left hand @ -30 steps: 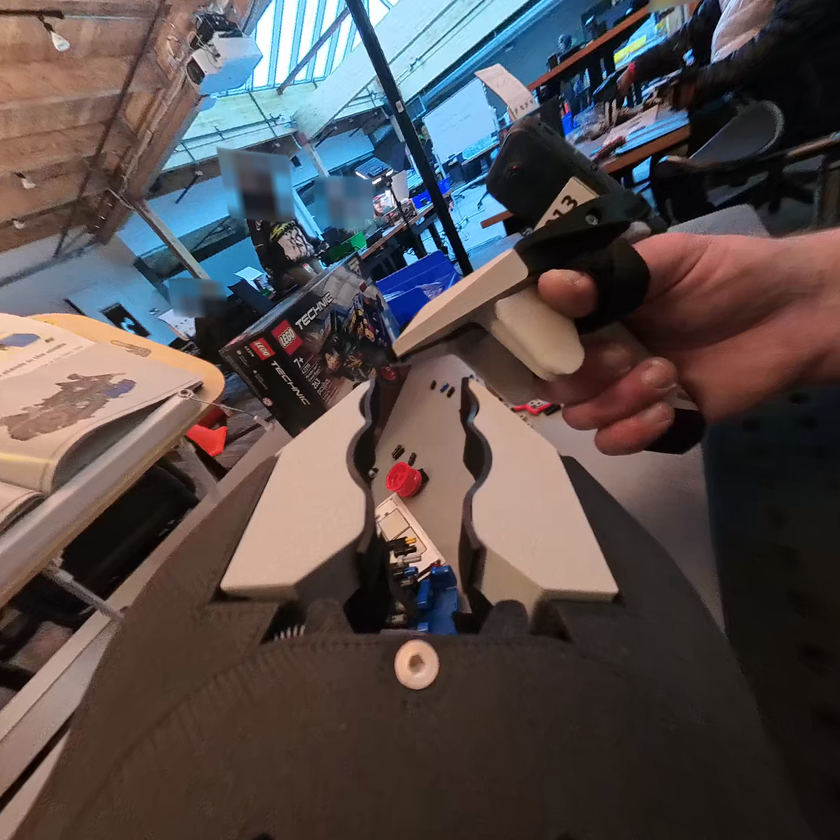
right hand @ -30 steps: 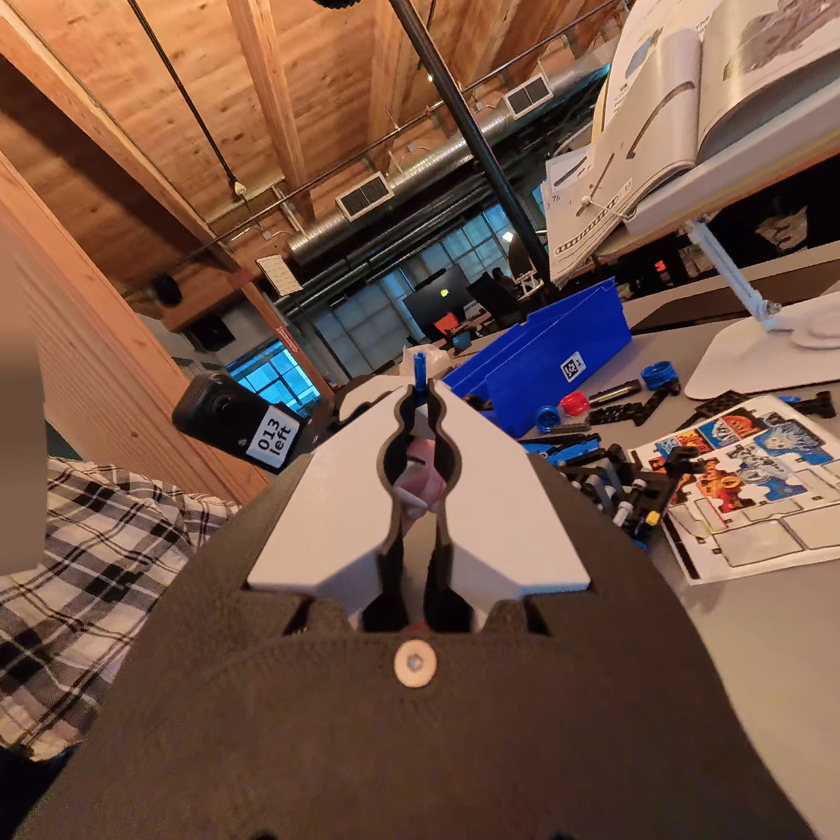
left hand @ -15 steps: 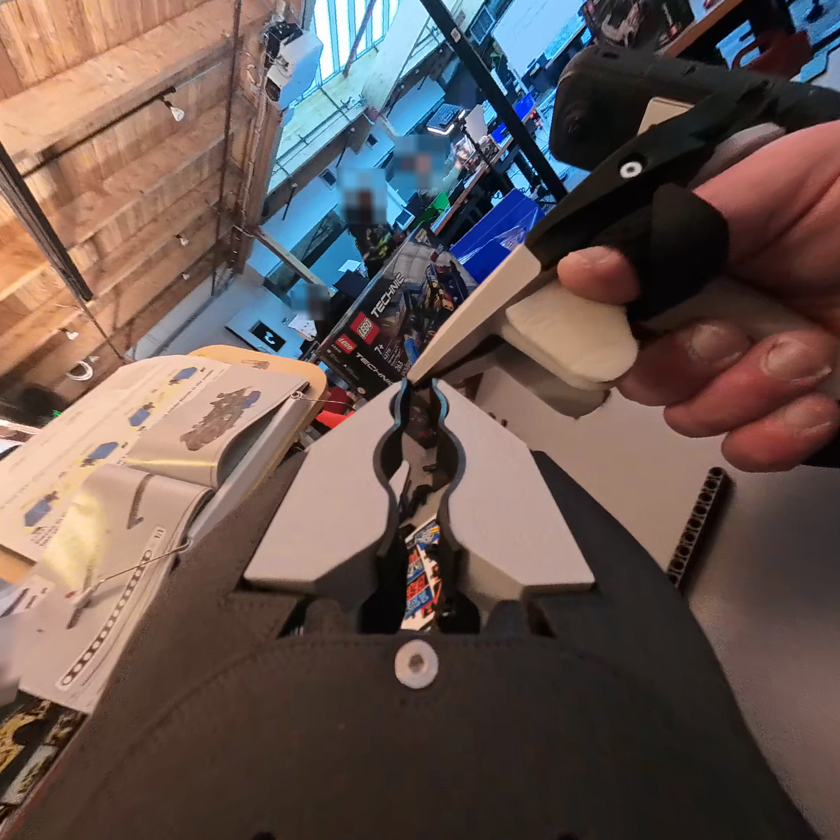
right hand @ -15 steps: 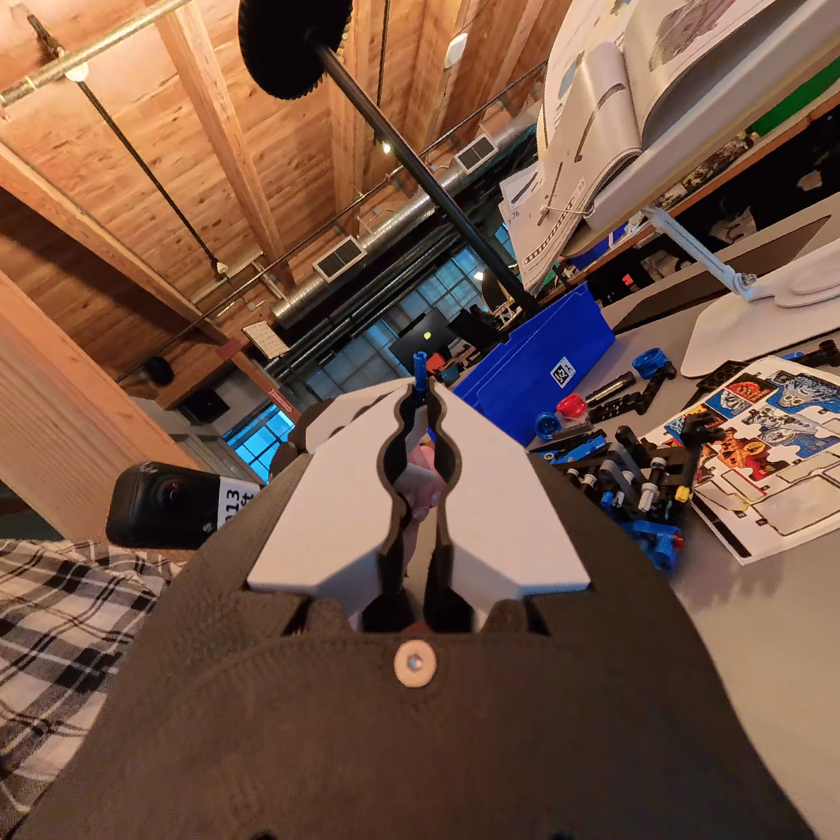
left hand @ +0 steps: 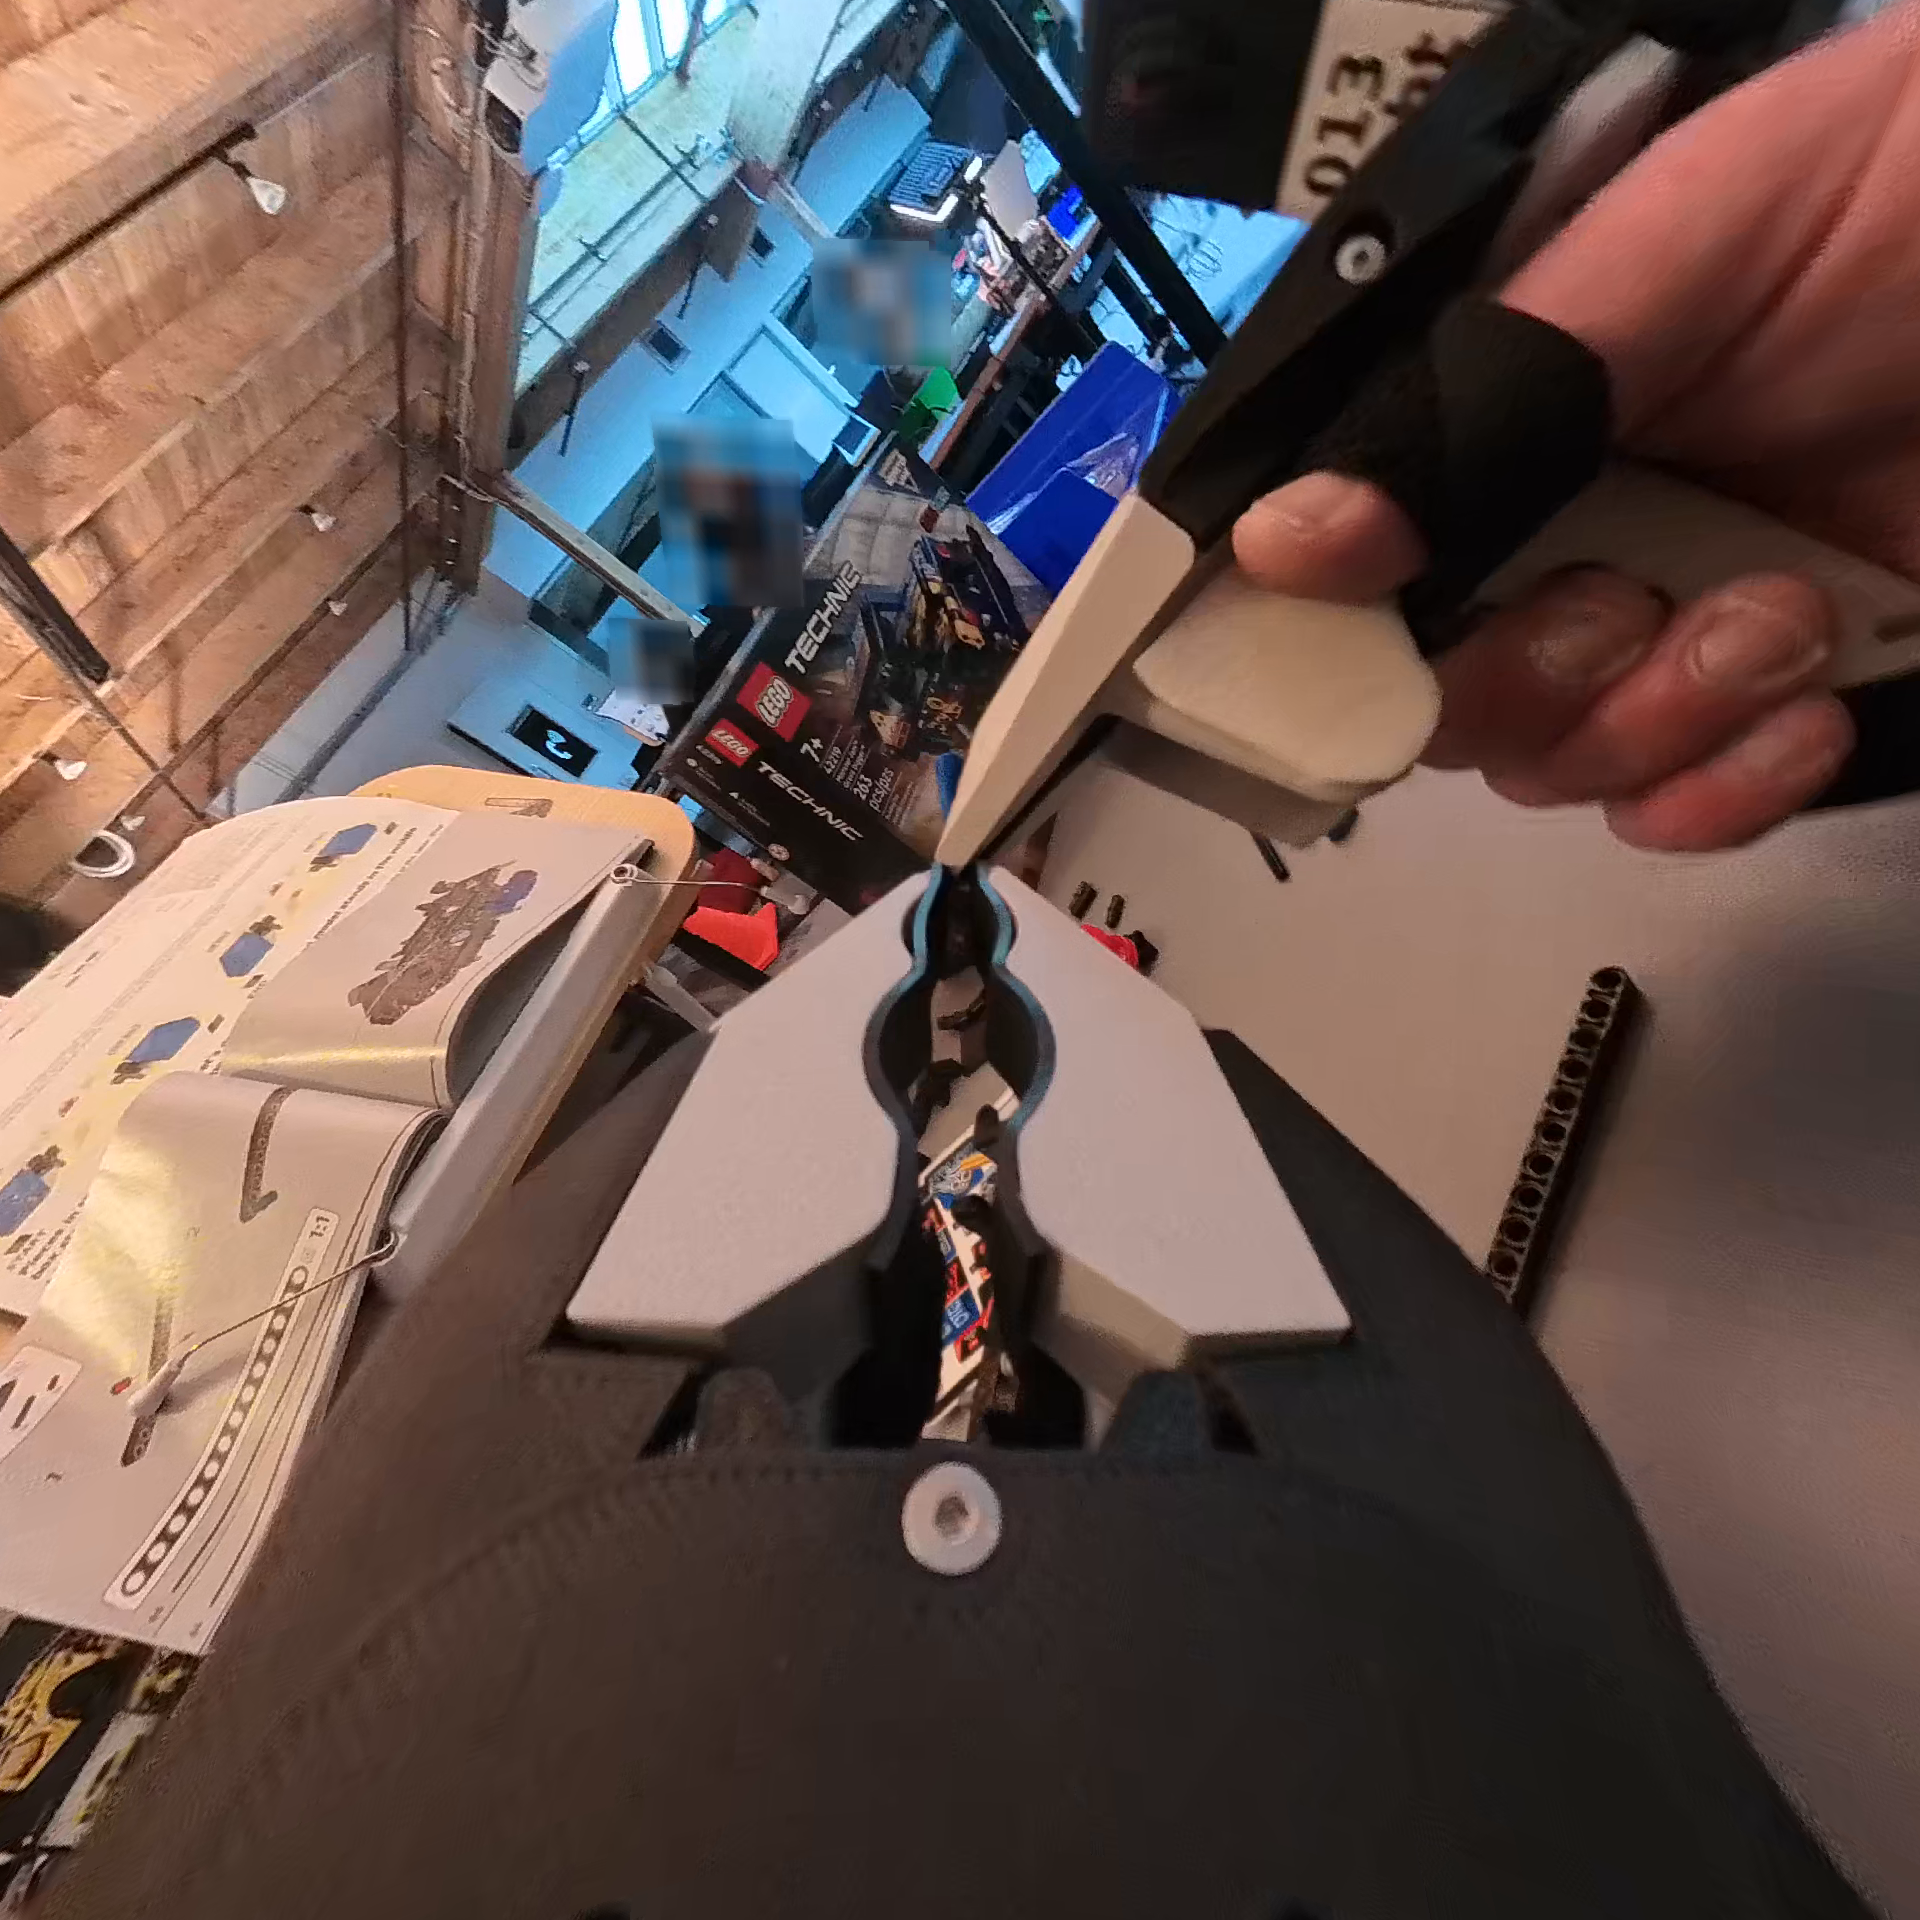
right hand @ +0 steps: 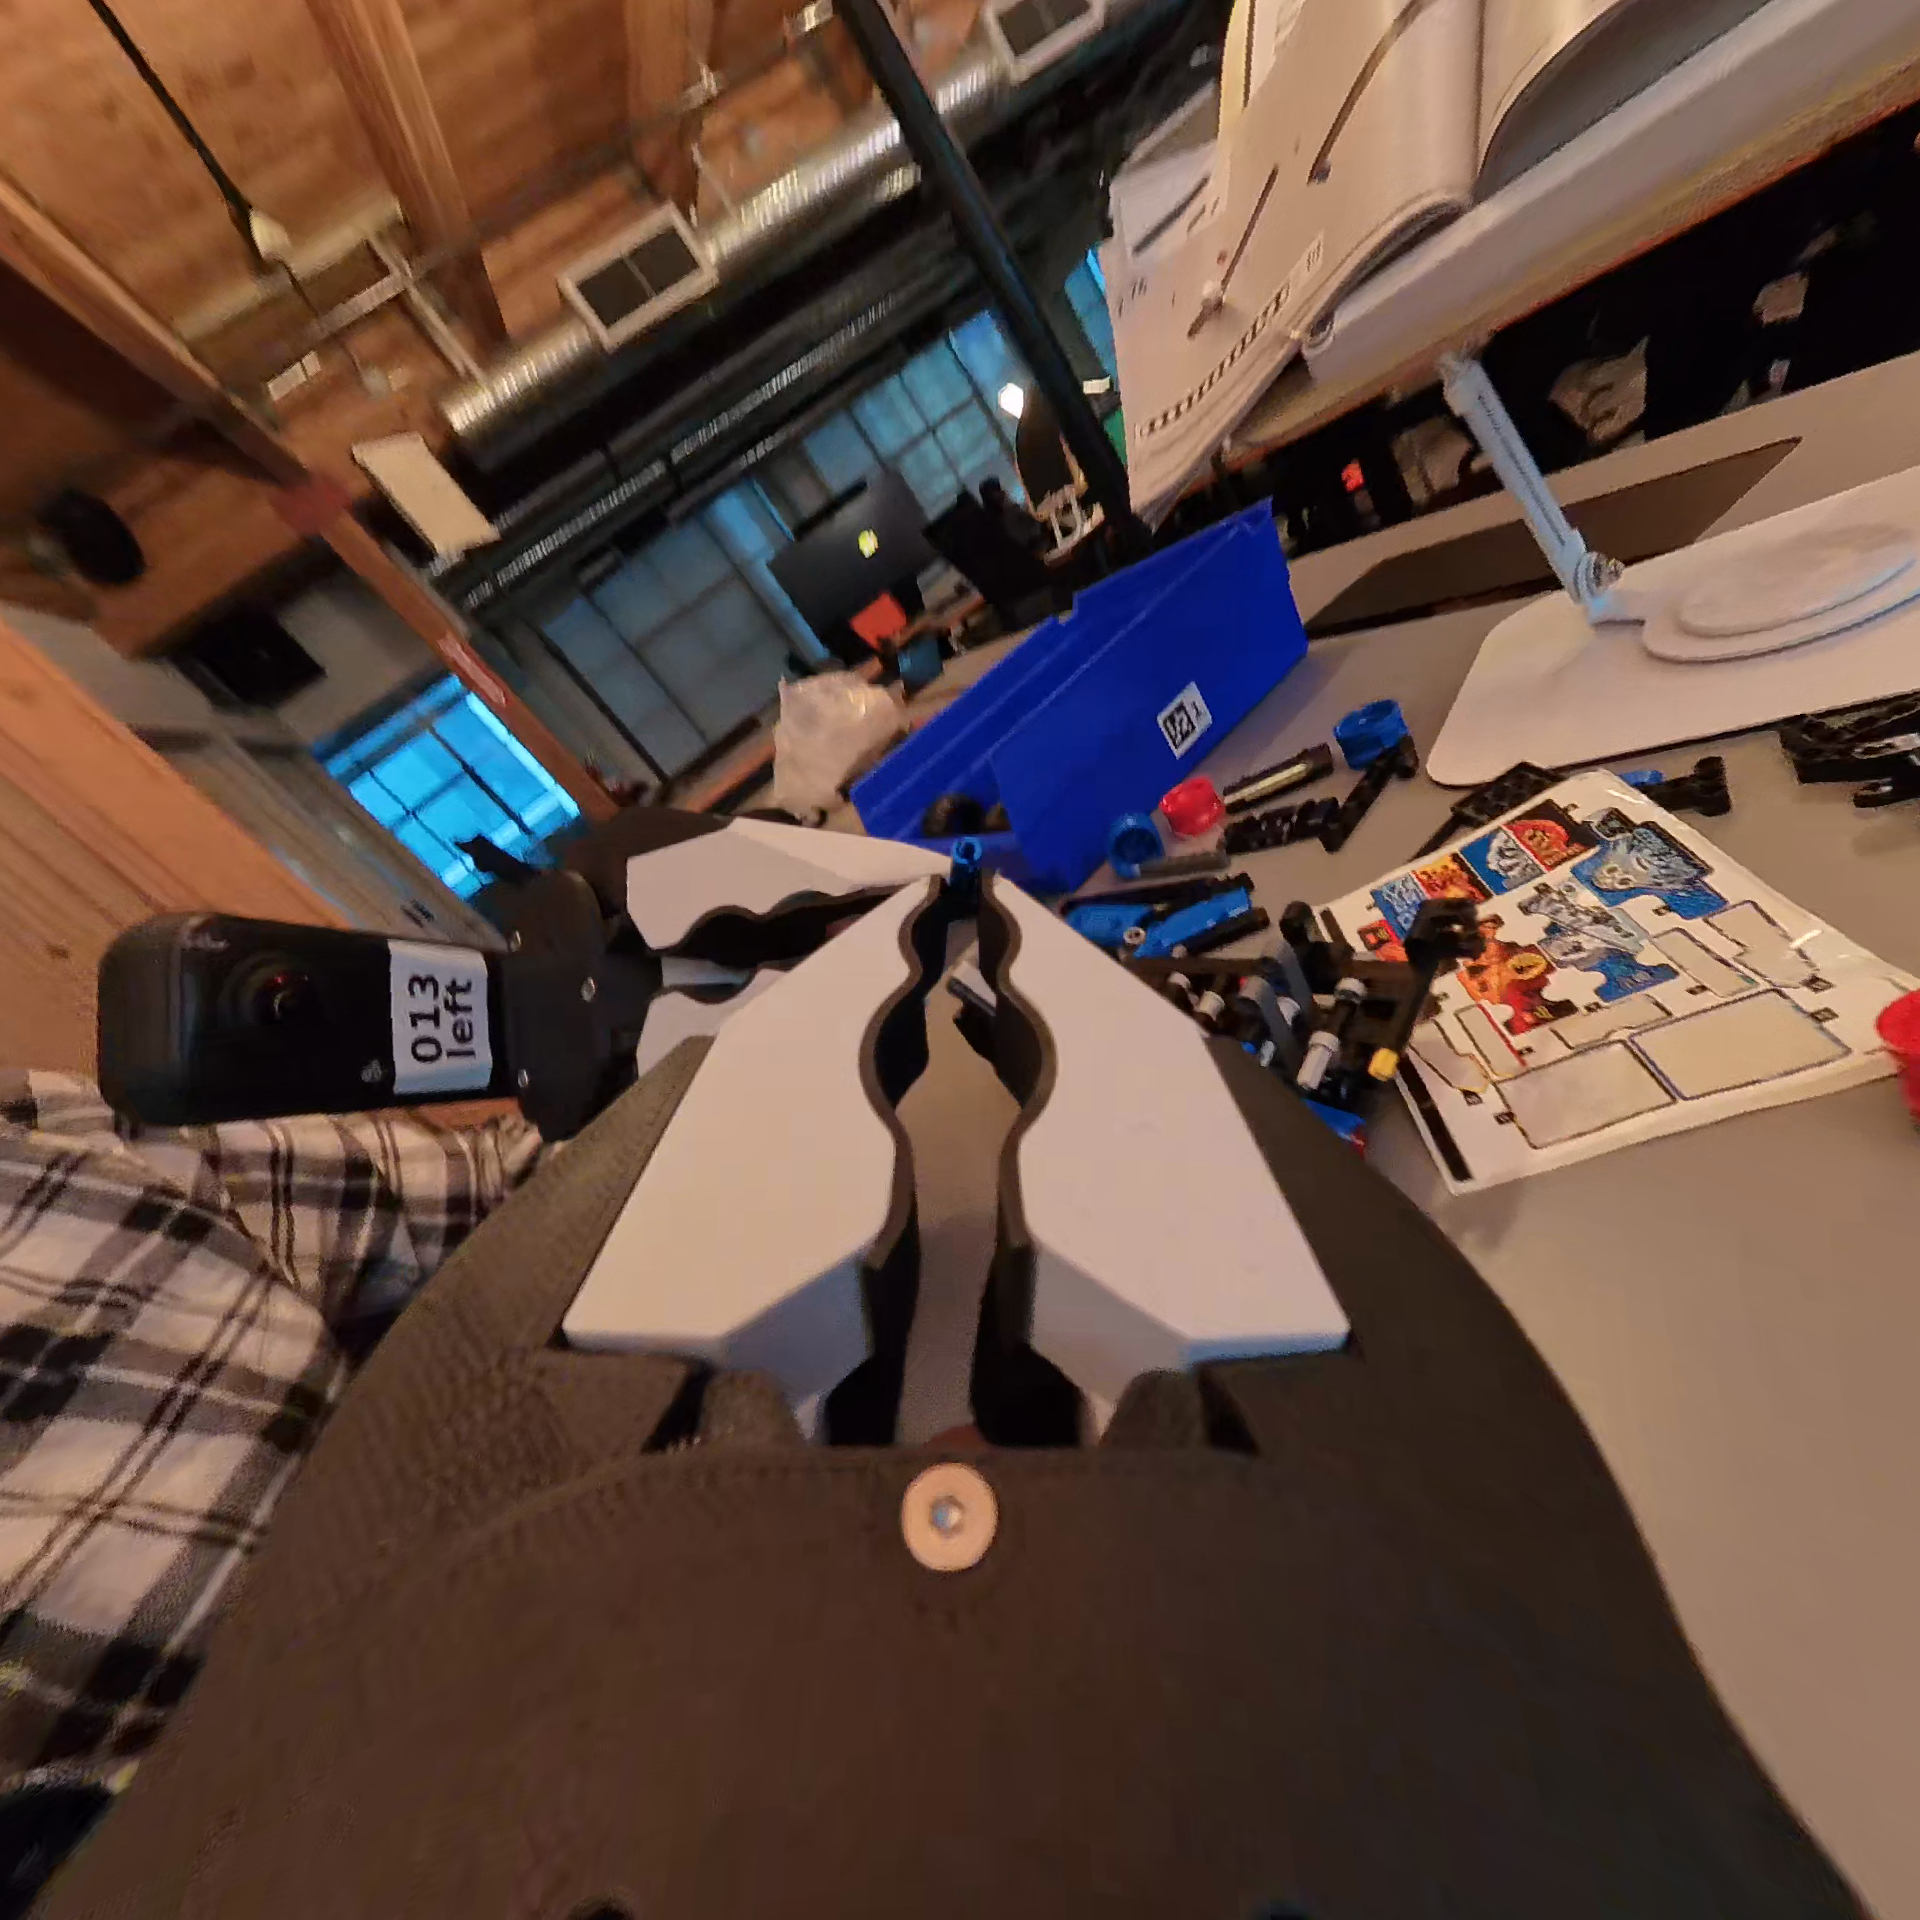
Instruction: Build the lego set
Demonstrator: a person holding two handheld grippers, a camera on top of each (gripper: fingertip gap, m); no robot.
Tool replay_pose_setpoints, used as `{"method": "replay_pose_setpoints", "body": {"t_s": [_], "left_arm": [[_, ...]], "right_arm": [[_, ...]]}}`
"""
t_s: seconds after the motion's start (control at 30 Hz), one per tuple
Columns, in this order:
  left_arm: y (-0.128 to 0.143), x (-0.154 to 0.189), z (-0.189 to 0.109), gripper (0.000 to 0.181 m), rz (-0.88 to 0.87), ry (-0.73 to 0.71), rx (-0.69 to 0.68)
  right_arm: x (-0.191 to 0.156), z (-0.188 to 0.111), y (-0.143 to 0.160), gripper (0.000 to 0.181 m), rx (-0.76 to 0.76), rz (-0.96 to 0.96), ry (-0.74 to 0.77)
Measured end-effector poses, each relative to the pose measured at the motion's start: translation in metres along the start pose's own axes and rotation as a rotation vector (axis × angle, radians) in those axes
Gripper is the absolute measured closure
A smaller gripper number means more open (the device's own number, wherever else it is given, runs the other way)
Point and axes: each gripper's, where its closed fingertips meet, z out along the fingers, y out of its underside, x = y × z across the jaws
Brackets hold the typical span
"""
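**Blue pin pinched at my right tips, left tips meeting it**

My right gripper (right hand: 964, 896) is drawn in narrow, its tips clamped on a small blue pin (right hand: 966, 864) that stands up just past them. My left gripper (left hand: 961, 894) is also nearly closed at the tips; something dark sits in the slit between them, but I cannot tell whether it is gripped or merely seen through the gap. The two tool noses touch tip to tip: in the left wrist view the right gripper's pale finger comes down from the upper right, held by a bare hand (left hand: 1704, 436), and ends right at my left tips.

Ahead and to the right of my right gripper lies the part-built black and blue lego assembly (right hand: 1299, 997) on the grey table (right hand: 1662, 1351), just beside a sticker sheet (right hand: 1621, 977). Beyond it are loose parts, a red round piece (right hand: 1192, 806) among them, in front of a blue bin (right hand: 1101, 707).

From my left gripper, a long black beam (left hand: 1564, 1132) lies on the table to the right (well clear of the tips), an open instruction booklet (left hand: 239, 1039) sits on a stand to the left, and the set's box (left hand: 831, 717) stands ahead.
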Motion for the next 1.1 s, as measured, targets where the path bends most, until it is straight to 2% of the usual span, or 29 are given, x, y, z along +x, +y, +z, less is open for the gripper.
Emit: {"method": "replay_pose_setpoints", "body": {"t_s": [0.23,0.5,0.6,0.8,0.9,0.97,1.1], "left_arm": [[0.004,0.010,0.003,0.180,-0.009,0.065,-0.009],[0.008,0.010,0.000,0.180,-0.068,0.114,0.013],[0.009,0.013,0.000,0.180,-0.049,0.124,0.002],[0.010,0.019,-0.006,0.180,-0.026,0.160,-0.003],[0.009,0.022,-0.011,0.179,-0.071,0.187,-0.009],[0.012,0.028,-0.015,0.178,-0.113,0.253,-0.063],[0.031,0.068,-0.038,0.161,-0.191,0.480,-0.252]], "right_arm": [[0.004,-0.006,0.006,0.177,-0.135,-0.044,-0.040],[0.006,-0.013,0.007,0.181,-0.164,-0.045,-0.077],[0.006,-0.014,0.005,0.173,-0.164,-0.069,-0.074],[0.004,-0.014,0.013,0.179,-0.261,-0.163,-0.064],[0.001,-0.015,0.017,0.179,-0.315,-0.222,-0.070],[0.003,-0.017,0.028,0.179,-0.393,-0.295,-0.062],[0.017,-0.026,0.053,0.179,-0.541,-0.424,-0.010]]}}
